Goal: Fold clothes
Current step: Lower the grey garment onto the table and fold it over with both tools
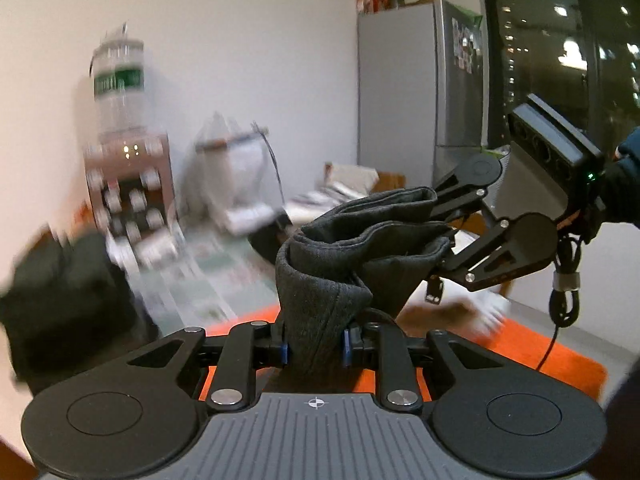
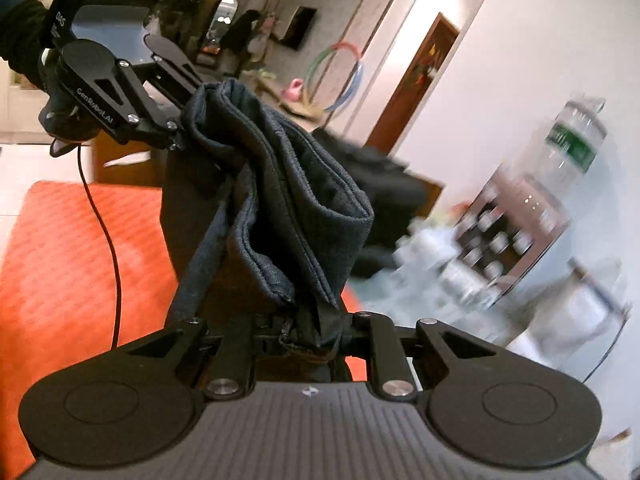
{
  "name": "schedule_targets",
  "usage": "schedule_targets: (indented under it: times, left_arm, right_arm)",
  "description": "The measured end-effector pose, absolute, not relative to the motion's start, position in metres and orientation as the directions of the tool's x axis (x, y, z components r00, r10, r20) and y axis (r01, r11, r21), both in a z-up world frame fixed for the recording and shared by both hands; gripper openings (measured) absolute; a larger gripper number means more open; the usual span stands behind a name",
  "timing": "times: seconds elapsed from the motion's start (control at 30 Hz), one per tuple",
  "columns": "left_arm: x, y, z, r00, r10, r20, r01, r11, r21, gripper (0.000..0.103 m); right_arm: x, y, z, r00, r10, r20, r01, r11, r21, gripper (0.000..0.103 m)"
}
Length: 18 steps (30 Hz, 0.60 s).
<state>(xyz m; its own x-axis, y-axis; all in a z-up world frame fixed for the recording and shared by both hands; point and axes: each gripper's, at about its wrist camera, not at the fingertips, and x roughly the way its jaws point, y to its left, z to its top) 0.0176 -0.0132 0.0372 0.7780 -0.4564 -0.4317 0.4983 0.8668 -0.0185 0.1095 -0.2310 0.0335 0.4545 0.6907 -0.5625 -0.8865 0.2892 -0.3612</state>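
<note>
Your left gripper (image 1: 316,350) is pinched tight on a bunched edge of the dark grey garment (image 1: 360,248), the cloth squeezed between its blue-tipped fingers (image 1: 347,347). Your right gripper (image 2: 310,334) is clamped on another bunch of the same garment (image 2: 288,200), its jaws closed onto the cloth. The garment hangs in thick folds between the two grippers, lifted clear above the orange mat (image 2: 72,248), with part of it drooping toward the mat. Seen from the left wrist, the right gripper (image 1: 442,232) bites the far end of the garment, up and to the right of the mat (image 1: 528,344). Seen from the right wrist, the left gripper (image 2: 180,128) holds the far end above the mat, its black cable (image 2: 108,248) trailing down across the mat. Your sleeve (image 2: 18,32) shows behind that gripper
</note>
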Motion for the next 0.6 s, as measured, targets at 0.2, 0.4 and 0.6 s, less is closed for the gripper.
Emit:
schedule_targets:
  times: [0.2,0.4,0.6]
  left_arm:
    - [-0.054,-0.038,0.001,0.713,-0.498,-0.494,0.488,0.858,-0.16,0.025]
    - [-0.093,-0.054,-0.04,0.64,-0.518,-0.567,0.421,0.854,-0.305,0.025]
    - [-0.083,-0.037,-0.052,0.667,-0.499,-0.553,0.289,0.858,-0.425,0.026]
  right_arm:
    - [0.047,-0.273,0.009,0.323,0.708,-0.628,-0.946,0.24,-0.216,0.021]
    - [0.012,-0.296,-0.027,0.144,0.662,-0.736,-0.988,0.136,-0.071,0.021]
    - [0.022,-0.287,-0.03,0.074,0.653,-0.754,-0.989,0.145,0.029,0.021]
